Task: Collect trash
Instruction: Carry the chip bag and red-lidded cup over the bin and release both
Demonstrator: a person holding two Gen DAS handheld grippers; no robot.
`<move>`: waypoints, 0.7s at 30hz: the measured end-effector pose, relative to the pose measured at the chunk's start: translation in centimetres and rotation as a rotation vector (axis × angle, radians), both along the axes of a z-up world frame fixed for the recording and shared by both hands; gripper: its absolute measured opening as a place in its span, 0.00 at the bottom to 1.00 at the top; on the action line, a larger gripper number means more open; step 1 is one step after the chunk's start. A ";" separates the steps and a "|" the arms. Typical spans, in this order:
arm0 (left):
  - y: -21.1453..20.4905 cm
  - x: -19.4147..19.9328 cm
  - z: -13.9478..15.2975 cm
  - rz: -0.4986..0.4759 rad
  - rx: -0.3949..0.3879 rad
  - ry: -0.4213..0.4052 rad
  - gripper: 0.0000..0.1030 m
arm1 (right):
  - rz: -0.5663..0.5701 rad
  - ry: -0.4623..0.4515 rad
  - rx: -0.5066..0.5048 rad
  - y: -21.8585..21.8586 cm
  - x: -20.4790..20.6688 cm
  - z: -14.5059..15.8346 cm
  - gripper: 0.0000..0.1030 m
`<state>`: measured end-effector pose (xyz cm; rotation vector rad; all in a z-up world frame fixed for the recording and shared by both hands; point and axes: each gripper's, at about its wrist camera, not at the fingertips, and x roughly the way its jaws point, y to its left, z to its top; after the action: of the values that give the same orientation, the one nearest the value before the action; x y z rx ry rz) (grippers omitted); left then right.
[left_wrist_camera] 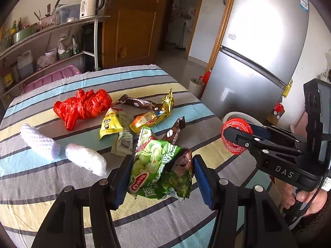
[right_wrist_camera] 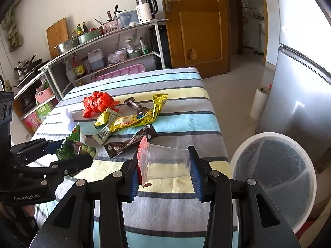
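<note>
My left gripper [left_wrist_camera: 162,177] is shut on a crumpled green snack bag [left_wrist_camera: 159,171], held above the striped tablecloth [left_wrist_camera: 62,186]; the same bag [right_wrist_camera: 76,147] shows at the left of the right wrist view. My right gripper [right_wrist_camera: 164,172] is shut on a clear plastic cup [right_wrist_camera: 167,163] with a red peel lid, lying sideways between the pads. From the left wrist view the cup's red lid [left_wrist_camera: 235,134] shows in the right gripper [left_wrist_camera: 238,138]. On the table lie a red plastic bag [left_wrist_camera: 82,107], yellow, gold and brown wrappers [left_wrist_camera: 144,115] and two white wads [left_wrist_camera: 62,146].
A white bin with a dark liner [right_wrist_camera: 275,177] stands on the floor right of the table. A silver fridge [left_wrist_camera: 258,47] rises behind it, with a white roll [right_wrist_camera: 259,101] at its foot. Shelves with a kettle [right_wrist_camera: 145,9] and bottles line the left wall.
</note>
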<state>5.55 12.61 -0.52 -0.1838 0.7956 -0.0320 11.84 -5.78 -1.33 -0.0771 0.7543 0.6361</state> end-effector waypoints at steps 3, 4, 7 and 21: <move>-1.1 0.6 0.5 -0.023 0.005 -0.008 0.56 | -0.034 -0.015 0.002 -1.5 -0.3 0.6 0.41; -1.5 0.8 0.7 -0.033 0.001 -0.011 0.56 | -0.048 -0.018 0.002 -2.0 -0.4 0.8 0.41; -2.8 1.4 1.3 -0.060 0.005 -0.030 0.57 | -0.092 -0.029 0.006 -3.7 -0.5 1.3 0.41; -11.6 5.2 2.3 -0.220 0.045 -0.057 0.57 | -0.311 -0.071 -0.004 -13.0 -1.4 2.6 0.41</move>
<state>10.78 1.01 1.77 -0.0513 0.7560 -0.2261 10.39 -18.80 1.22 0.0144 0.6818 0.3344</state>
